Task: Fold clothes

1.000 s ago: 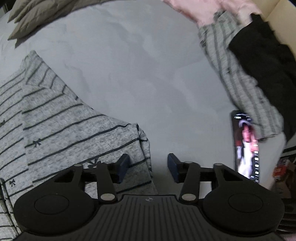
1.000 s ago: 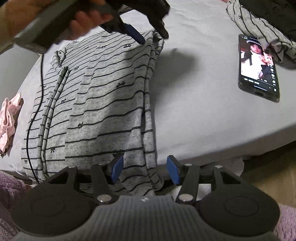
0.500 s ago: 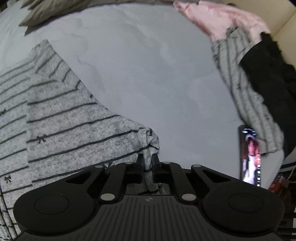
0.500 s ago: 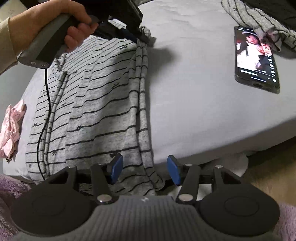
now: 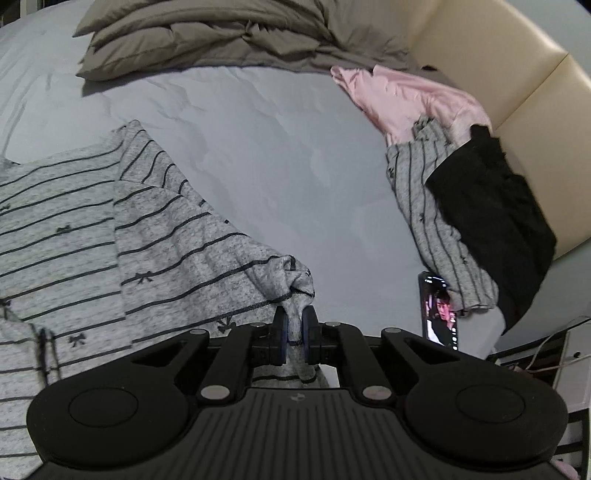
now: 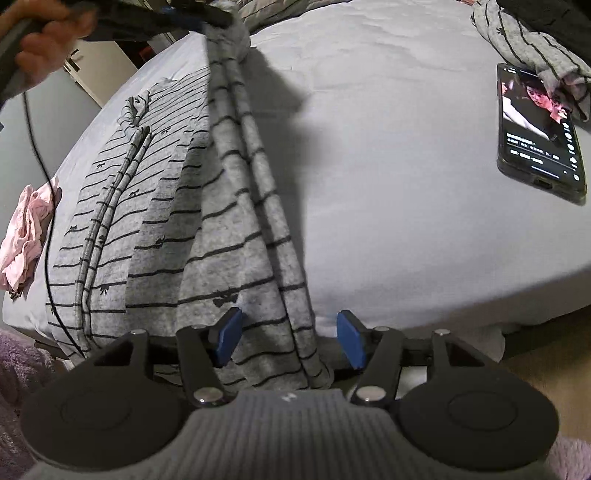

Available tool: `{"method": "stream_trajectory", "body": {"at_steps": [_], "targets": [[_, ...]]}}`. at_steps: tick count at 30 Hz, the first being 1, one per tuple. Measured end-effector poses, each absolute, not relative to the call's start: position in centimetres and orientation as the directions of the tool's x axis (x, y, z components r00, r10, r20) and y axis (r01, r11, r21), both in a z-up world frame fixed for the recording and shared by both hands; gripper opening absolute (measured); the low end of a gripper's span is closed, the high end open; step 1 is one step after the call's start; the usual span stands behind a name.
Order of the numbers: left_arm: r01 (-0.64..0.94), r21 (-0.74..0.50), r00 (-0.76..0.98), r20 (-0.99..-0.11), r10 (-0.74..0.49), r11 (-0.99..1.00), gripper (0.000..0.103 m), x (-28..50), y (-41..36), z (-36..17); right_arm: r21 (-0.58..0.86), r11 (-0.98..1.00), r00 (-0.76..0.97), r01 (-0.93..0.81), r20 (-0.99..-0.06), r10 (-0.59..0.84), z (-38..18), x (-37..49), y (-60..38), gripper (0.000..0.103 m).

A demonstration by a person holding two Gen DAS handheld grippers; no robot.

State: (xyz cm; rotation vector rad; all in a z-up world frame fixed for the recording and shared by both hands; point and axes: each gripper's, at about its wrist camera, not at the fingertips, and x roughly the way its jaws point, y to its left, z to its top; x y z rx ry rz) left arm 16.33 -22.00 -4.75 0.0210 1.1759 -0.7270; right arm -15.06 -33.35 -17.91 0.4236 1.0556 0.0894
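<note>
We have the left gripper [image 5: 294,334] pinched tight on a bunched corner of the grey striped top [image 5: 92,236], and the cloth rises from the bed sheet [image 5: 258,155] to that pinch in a taut ridge, which we judge is how the edge gets carried over for a fold. The right gripper [image 6: 290,338] hangs at the near edge of the bed with its jaws opening; the doubled hem of the top runs between the blue pads [image 6: 228,336] but neither pad presses on it, so we hold nothing there. It looks set to take the lower corner, so that both ends of one edge can travel together. The top lies spread across the left part of the bed, partly folded already, one panel lapped over another. Its fabric is a soft, heathered knit with thin dark stripes and small bow motifs, limp enough to drape in long pleats where it is lifted. The sheet beneath is smooth pale grey with shallow creases. A phone [image 6: 539,136] with a lit screen lies flat to the right, well apart from the top. Beyond it sits a heap of unfolded clothes: a pink garment [image 5: 406,96], another striped grey piece [image 5: 436,206] and a black garment [image 5: 491,206], slumped against a cream headboard [image 5: 498,62]. A puffy taupe duvet [image 5: 221,33] is bundled at the far side.
</note>
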Motion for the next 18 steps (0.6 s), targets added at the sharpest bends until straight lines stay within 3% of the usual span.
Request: {"method": "stream_trajectory", "body": {"at_steps": [6, 11, 13, 18], "targets": [[0.516, -0.384, 0.206, -0.812, -0.546, 0.766, 0.006, 15.7, -19.0, -3.4, 0.389, 0.914, 0.463, 0.115, -0.835, 0.297, -19.3, -14.9, -32.9, 0.057], [0.501, -0.404, 0.211, -0.8, -0.561, 0.765, 0.005, 15.4, -17.3, -3.0, 0.427, 0.901, 0.451, 0.074, -0.82, 0.352, -19.9, -14.6, -32.6, 0.032], [0.492, -0.411, 0.216, -0.796, -0.565, 0.767, 0.005, 15.5, -16.7, -2.9, 0.428, 0.901, 0.442, 0.065, -0.822, 0.358, -19.4, -14.7, -32.4, 0.014], [0.479, -0.422, 0.243, -0.779, -0.579, 0.77, 0.005, 16.0, -15.1, -2.5, 0.366, 0.93, 0.466, 0.006, -0.824, 0.322, -16.2, -15.5, -31.1, 0.01]]}}
